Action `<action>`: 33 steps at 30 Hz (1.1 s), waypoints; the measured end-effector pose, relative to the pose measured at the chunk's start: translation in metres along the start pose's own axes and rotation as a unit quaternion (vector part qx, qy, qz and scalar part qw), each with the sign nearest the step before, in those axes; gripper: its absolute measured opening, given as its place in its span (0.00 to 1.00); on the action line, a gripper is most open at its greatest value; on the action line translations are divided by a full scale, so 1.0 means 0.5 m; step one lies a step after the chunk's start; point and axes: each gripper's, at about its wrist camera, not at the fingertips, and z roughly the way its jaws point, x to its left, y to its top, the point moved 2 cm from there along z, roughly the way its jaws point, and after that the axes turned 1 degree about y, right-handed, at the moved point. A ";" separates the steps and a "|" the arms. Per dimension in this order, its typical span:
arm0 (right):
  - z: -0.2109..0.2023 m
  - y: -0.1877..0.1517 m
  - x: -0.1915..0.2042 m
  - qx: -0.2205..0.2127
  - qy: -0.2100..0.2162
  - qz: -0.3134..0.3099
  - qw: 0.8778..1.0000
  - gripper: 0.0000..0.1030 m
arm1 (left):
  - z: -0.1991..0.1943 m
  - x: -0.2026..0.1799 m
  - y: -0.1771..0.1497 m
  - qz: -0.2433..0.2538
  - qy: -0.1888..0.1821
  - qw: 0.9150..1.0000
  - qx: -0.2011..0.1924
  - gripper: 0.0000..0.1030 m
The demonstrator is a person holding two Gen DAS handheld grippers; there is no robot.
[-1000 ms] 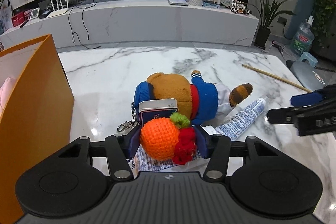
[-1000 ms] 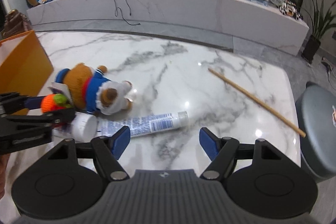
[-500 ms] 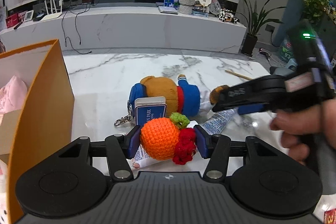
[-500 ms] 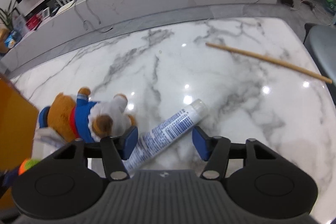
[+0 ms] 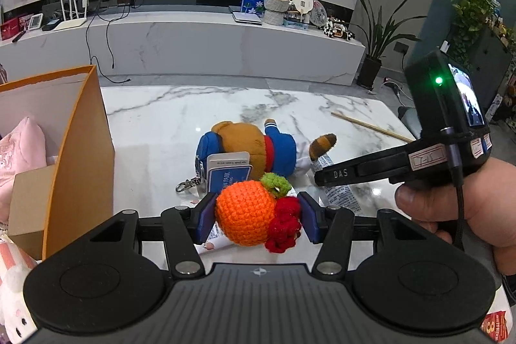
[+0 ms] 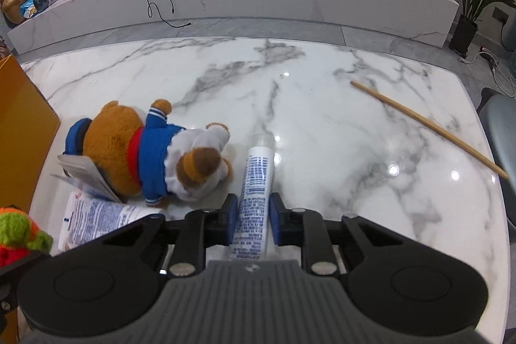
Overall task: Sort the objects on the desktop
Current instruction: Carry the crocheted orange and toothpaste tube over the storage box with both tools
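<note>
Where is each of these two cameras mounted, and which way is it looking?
Left wrist: sits on the left tongs, looking forward over the crochet orange they grip, toward the plush bear; the person's right hand and the right tongs show.
Right wrist: sits on the right tongs, looking along the white tube between its fingers, across the marble table; no hand shows.
Shared: bear, tube, wooden stick, orange box.

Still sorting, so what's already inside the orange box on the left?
Inside the orange box: a pink plush and a brown cardboard box. The wall hides anything lower.
</note>
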 end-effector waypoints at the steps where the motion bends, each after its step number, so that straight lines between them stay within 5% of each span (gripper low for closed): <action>1: -0.004 -0.002 -0.002 -0.001 0.001 -0.001 1.000 0.21 | -0.001 0.000 -0.001 0.000 0.000 1.000 0.000 0.60; 33: -0.191 0.062 0.061 -0.106 0.051 -0.025 0.993 0.21 | -0.137 0.012 0.067 0.006 0.033 0.998 -0.057 0.60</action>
